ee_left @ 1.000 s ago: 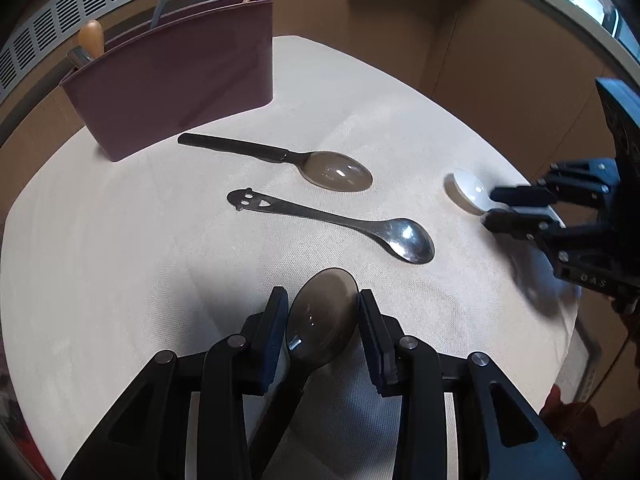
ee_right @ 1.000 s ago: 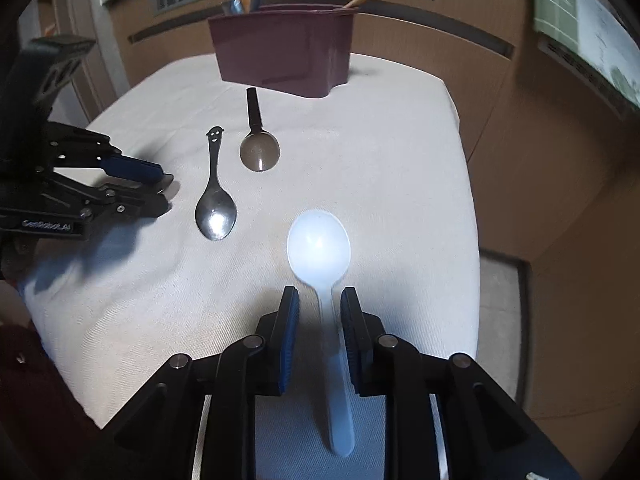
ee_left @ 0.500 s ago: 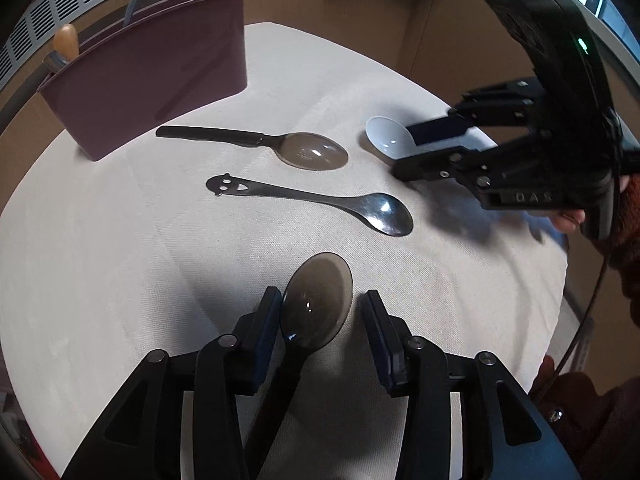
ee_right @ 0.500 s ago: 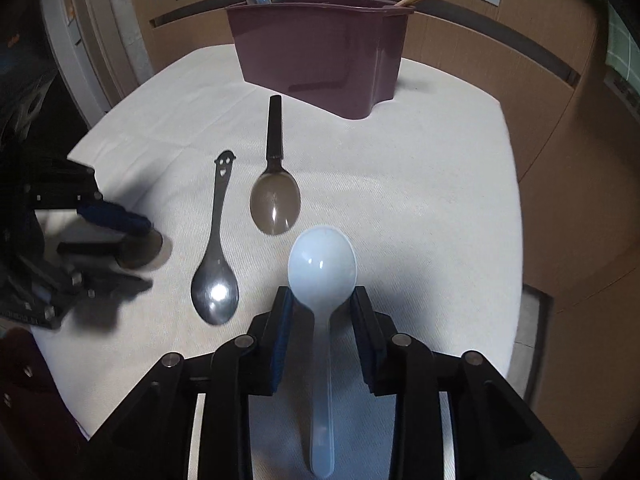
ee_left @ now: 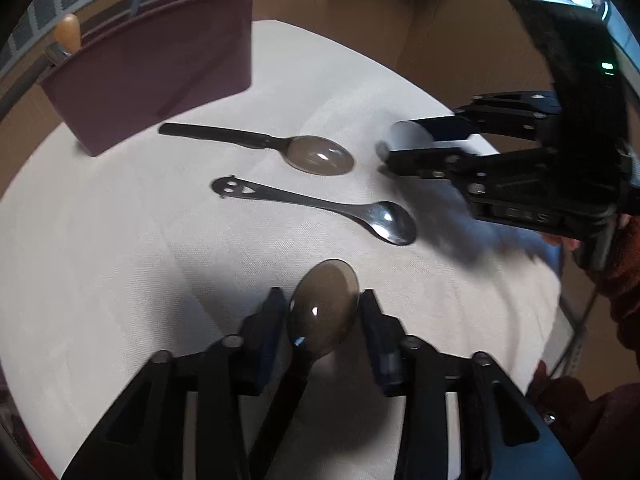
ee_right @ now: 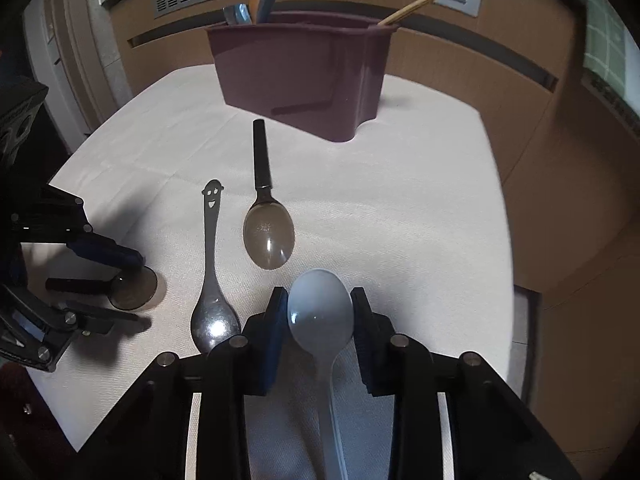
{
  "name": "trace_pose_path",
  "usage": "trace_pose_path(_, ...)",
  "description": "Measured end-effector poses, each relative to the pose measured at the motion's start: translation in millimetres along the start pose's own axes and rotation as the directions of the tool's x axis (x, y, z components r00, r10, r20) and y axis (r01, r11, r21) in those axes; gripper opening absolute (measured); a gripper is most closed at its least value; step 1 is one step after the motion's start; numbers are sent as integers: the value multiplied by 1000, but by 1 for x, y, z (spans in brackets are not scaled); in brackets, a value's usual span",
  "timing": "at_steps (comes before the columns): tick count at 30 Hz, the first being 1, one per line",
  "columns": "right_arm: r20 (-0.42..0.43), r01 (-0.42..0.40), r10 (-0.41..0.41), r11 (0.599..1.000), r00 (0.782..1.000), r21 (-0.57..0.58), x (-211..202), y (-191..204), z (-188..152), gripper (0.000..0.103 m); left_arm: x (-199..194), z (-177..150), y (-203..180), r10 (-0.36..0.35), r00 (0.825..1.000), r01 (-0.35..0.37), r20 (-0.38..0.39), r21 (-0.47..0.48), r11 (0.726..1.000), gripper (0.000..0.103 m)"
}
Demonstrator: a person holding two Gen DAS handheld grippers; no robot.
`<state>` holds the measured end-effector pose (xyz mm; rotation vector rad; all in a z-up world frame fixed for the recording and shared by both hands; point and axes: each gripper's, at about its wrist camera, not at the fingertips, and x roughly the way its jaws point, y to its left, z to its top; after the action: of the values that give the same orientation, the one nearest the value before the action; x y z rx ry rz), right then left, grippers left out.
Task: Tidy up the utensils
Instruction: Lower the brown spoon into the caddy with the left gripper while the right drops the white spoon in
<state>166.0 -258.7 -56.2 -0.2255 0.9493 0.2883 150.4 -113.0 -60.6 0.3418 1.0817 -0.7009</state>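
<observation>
two claws, a spoon between each

the left claw [ee_left: 322, 322] has a smoky brown spoon [ee_left: 324, 314] lying between its fingers, bowl at twelve o'clock; the jaws have just been closing, yet a thin gap shows on each side, so they stand apart and are not clamped. the right claw [ee_right: 318, 314] has likewise been closing around a white plastic spoon [ee_right: 320, 312], handle running back to six o'clock; whether its pads press the bowl i cannot tell.

on the white cloth [ee_right: 400, 208], from the right claw's side, a steel spoon with a smiley handle [ee_right: 210, 280] lies at ten o'clock and a black-handled brown spoon [ee_right: 266, 216] at twelve, side by side. beyond them at twelve stands the maroon holder [ee_right: 300, 76], upright, with a few handles poking out.
</observation>
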Motion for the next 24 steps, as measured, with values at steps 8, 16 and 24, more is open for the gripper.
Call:
trace_pose_path(8, 126, 12, -23, 995, 992, 94, -36, -4, 18, 28, -44, -3, 28, -8, 967, 44, 256, -135, 990, 36)
trace_pose_path(16, 317, -44, -14, 984, 948, 173, -74, -1, 73, 28, -108, 14, 75, 28, 871, 106, 491, -242, 965, 35)
trace_pose_path(24, 686, -85, -52, 983, 725, 164, -164, -1, 189, 29, -221, 91, 133, 94, 536, 191, 839, -229, 955, 34)
